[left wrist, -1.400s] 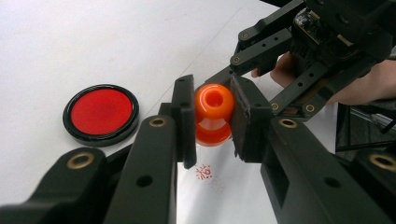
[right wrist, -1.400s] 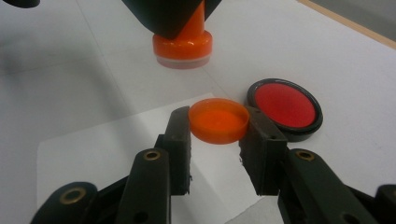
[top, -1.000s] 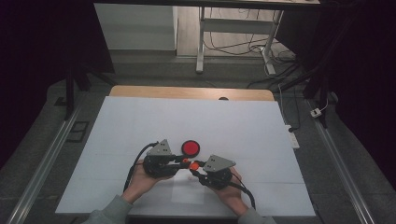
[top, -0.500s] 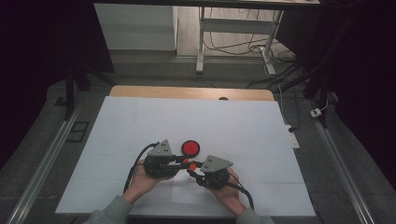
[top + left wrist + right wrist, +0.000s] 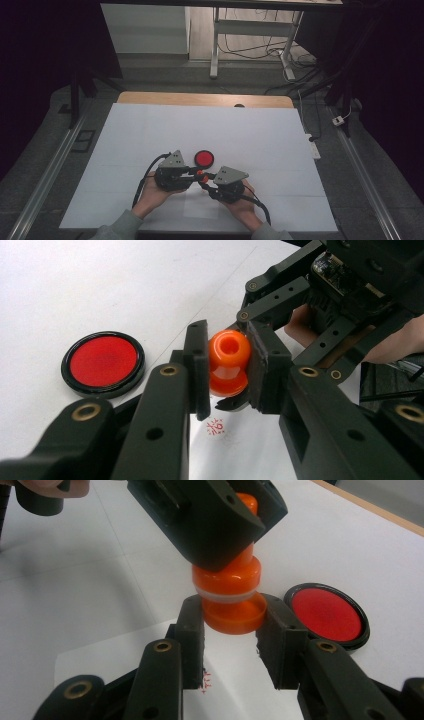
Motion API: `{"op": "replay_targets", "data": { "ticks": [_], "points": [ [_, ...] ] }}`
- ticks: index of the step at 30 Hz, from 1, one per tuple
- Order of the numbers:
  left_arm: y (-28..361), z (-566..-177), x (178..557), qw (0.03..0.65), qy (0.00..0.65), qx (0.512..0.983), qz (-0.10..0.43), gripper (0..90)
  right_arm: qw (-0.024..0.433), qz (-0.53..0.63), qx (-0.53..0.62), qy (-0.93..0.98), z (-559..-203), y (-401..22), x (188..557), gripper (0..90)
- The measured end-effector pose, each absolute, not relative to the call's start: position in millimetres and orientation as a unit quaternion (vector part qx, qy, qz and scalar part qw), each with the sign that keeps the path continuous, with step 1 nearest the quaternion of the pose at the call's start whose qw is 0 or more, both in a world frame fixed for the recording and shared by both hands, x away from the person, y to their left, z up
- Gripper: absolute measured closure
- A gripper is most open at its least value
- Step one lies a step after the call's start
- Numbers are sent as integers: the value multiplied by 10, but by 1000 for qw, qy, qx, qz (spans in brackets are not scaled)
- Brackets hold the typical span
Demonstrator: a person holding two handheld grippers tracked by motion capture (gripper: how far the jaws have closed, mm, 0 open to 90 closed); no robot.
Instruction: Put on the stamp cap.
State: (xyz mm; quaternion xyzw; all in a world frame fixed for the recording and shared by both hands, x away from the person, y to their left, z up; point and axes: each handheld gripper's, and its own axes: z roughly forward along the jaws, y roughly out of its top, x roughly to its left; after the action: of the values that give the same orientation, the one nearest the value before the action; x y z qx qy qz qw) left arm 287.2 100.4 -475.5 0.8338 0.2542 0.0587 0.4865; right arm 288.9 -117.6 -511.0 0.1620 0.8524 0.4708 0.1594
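An orange stamp [image 5: 200,174] with a rounded knob and a wider base hangs just above the table between my two grippers. My left gripper [image 5: 227,370] is shut on the stamp [image 5: 228,362] at its knob, pads pressed on both sides. My right gripper [image 5: 232,640] comes from the other side and is shut on the base of the stamp [image 5: 230,595]. In the high view the left gripper [image 5: 196,172] and right gripper [image 5: 204,181] meet tip to tip near the table's front. A round red ink pad [image 5: 204,158] in a black rim lies open just behind them.
A small white sheet [image 5: 200,205] lies under the grippers, with a red stamped mark [image 5: 216,426] on it. The white table top [image 5: 250,130] stretches wide to the back and sides. A wooden edge [image 5: 200,99] runs along the far side.
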Motion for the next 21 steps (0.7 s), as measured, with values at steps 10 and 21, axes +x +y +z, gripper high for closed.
{"op": "replay_targets", "data": {
  "ticks": [10, 21],
  "points": [
    [981, -4771, 2872, 485, 253, 835, 58, 720, 155, 476, 161, 850, -5102, -1154, 2882, 639],
    [984, -4768, 2870, 488, 252, 834, 57, 720, 156, 480, 162, 848, -5100, -1149, 2881, 639]
  ]
}}
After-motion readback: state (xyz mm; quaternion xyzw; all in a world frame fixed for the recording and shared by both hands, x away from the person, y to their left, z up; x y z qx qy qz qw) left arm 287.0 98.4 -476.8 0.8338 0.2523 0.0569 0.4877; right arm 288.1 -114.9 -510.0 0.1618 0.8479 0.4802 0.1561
